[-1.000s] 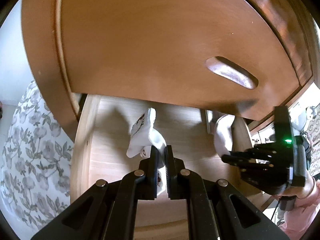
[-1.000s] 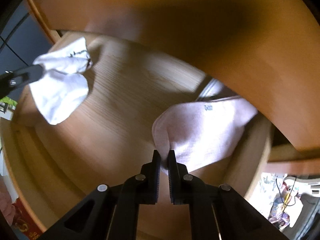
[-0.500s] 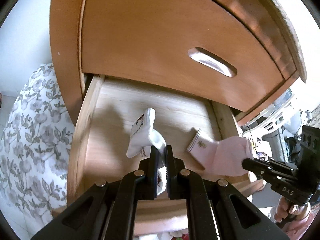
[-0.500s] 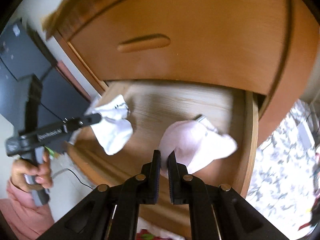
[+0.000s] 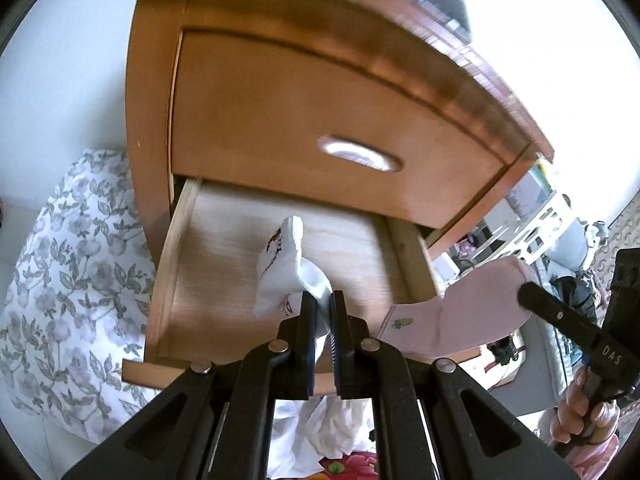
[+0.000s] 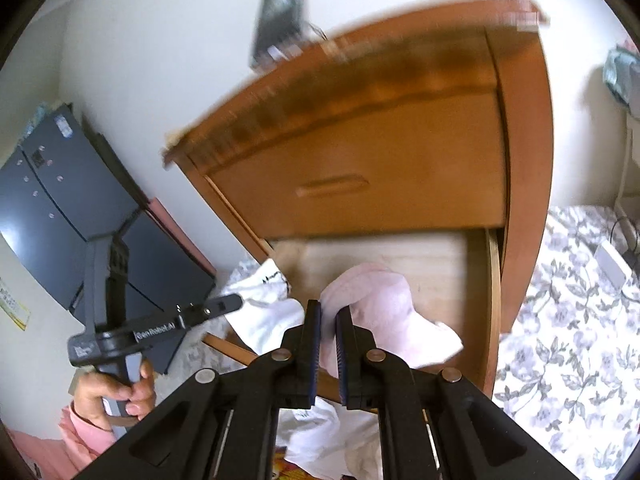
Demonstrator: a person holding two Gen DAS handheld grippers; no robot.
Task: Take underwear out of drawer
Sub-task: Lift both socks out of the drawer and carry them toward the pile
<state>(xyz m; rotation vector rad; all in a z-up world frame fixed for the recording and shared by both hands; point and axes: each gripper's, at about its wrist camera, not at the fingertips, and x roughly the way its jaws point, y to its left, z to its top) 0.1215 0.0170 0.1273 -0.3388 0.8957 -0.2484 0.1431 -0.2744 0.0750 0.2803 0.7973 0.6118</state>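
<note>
The lower drawer (image 5: pixel 176 264) of a wooden nightstand stands pulled out, and its pale floor is bare. My left gripper (image 5: pixel 322 300) is shut on a white garment (image 5: pixel 280 272) with dark print, held up above the drawer's front. That gripper (image 6: pixel 236 302) and its white garment (image 6: pixel 272 312) also show at the left of the right wrist view. My right gripper (image 6: pixel 328 312) is shut on a pink garment (image 6: pixel 376 300), which hangs over the drawer (image 6: pixel 494 280). In the left wrist view the pink garment (image 5: pixel 460 312) hangs from the right gripper (image 5: pixel 524 292), beyond the drawer's right corner.
The upper drawer is closed, its handle (image 5: pixel 360 154) recessed. Floral bedding (image 5: pixel 72 280) lies beside the nightstand, also seen as bedding (image 6: pixel 580 320). A dark panel (image 6: pixel 60 200) leans on the wall. White cloth (image 5: pixel 320 432) lies below the grippers. A hand (image 6: pixel 116 392) holds the left gripper.
Both grippers have risen and drawn back from the drawer, each carrying its garment. The pink garment has left the drawer floor and now hangs in the air. The right gripper has also rolled.
</note>
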